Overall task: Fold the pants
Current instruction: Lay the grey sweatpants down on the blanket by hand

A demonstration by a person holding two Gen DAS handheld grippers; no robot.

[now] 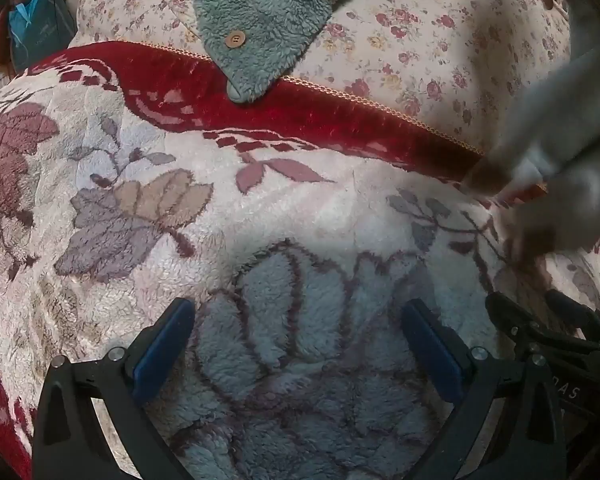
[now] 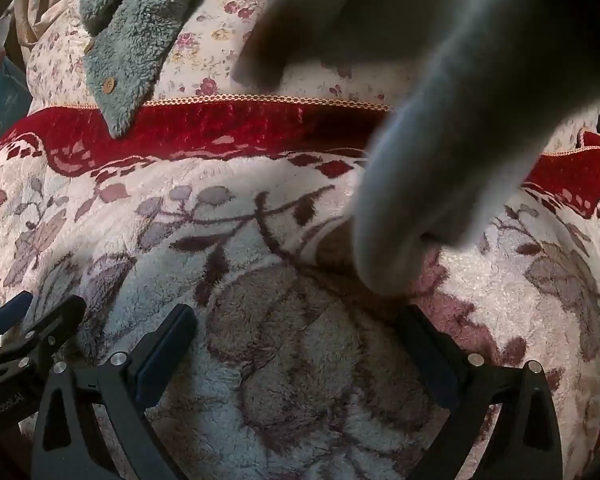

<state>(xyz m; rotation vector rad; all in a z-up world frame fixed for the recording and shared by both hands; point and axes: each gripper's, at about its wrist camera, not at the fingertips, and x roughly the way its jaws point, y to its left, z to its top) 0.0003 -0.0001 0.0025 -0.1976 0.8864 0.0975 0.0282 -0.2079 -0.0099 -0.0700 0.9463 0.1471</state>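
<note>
Grey pants hang blurred in the air at the right of the left wrist view (image 1: 556, 152) and fill the upper right of the right wrist view (image 2: 432, 120); their lower end nearly touches the blanket. What holds them up is out of view. My left gripper (image 1: 300, 344) is open and empty over the floral fleece blanket (image 1: 260, 208). My right gripper (image 2: 300, 344) is open and empty, just below the hanging pants' end. The right gripper also shows in the left wrist view (image 1: 548, 320); the left gripper shows at the left edge of the right wrist view (image 2: 24, 320).
A teal fleece garment with wooden buttons (image 1: 260, 28) lies at the back, across the blanket's red border (image 1: 300, 108) and a floral quilt (image 1: 440, 48); it also shows in the right wrist view (image 2: 128, 52). A blue bag (image 1: 36, 28) stands far left.
</note>
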